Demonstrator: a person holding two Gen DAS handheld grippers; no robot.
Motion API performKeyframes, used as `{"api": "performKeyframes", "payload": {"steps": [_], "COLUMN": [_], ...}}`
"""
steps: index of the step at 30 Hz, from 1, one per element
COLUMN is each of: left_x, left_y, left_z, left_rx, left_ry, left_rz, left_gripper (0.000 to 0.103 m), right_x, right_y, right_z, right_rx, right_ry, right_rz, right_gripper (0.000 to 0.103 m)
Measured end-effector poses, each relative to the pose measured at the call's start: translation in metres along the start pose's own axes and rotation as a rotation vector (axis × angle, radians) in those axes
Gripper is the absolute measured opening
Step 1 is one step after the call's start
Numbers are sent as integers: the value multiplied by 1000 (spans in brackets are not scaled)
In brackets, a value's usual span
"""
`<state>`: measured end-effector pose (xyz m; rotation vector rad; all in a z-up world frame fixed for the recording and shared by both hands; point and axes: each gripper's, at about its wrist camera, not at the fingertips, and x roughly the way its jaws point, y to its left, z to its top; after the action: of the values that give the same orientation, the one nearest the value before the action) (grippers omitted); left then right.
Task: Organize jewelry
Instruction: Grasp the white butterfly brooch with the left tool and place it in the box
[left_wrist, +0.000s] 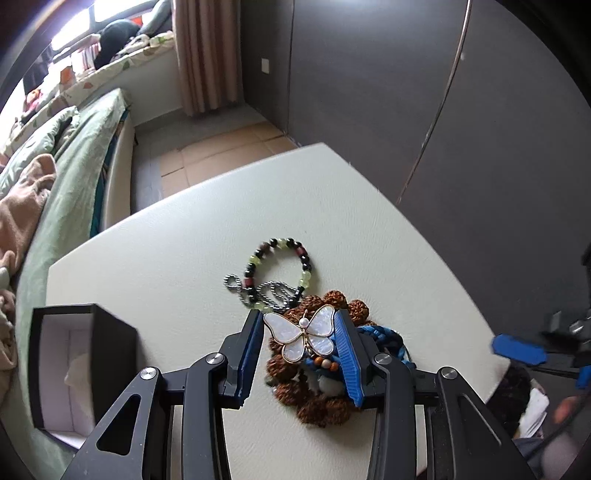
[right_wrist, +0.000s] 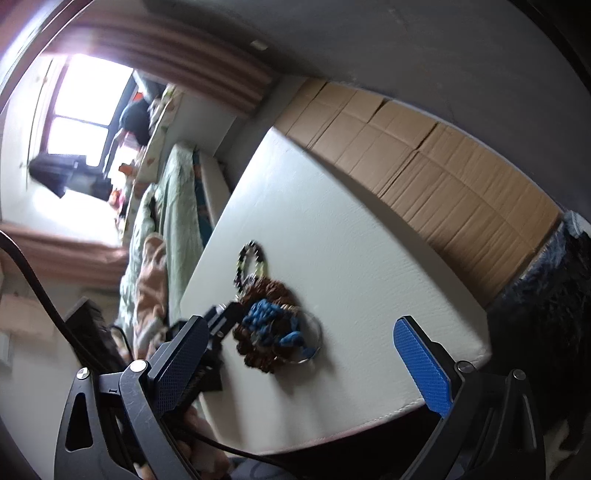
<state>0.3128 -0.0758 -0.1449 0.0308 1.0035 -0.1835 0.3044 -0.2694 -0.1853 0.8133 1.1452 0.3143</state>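
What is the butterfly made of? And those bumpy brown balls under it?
The butterfly brooch looks like mother-of-pearl: glossy white wings with a faint shimmer, thin gold-coloured metal edging, and a small pearl-like bead at its centre. The left gripper is shut on it. The brown beads look like dried seeds or carved wood: matte, rough and wrinkled. I can't tell which.

one butterfly brooch (left_wrist: 303, 333), three bracelets (left_wrist: 280, 264), one box (left_wrist: 79, 369)
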Motion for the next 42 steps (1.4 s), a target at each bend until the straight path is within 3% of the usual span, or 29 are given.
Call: {"api": "performKeyframes", "payload": {"steps": [2,6,19,22,24,33,42], "left_x": [-11,-26,-67,-79,-87,-128,-163], "left_y": [7,21,66,75,82,121,154], "left_z": [0,0,-20,-25,-27,-42,-55], "left_rx": [-17,-62,-199,-225,-239,-306,-360], "left_ry": [-18,-41,-95,-108,-119,-180,-210], "left_rz": [-2,-13,-32,-31,-28,7,49], "left_gripper": [41,41,41,41,41,41,41], "right_x": [5,19,60,65,66,35,23], "right_y": [7,13,19,19,21,46,112], "right_z": [-2,-4,-7,-7,-9,-17,-30], "right_rx": [-30,-55,-63,-66,-76,-143,-285], "right_ry": [13,56,162,168,173,84,42], "right_rz": [-8,-15,-79,-114,-121,-3,107], "right_gripper": [100,82,52,35,10,10,10]}}
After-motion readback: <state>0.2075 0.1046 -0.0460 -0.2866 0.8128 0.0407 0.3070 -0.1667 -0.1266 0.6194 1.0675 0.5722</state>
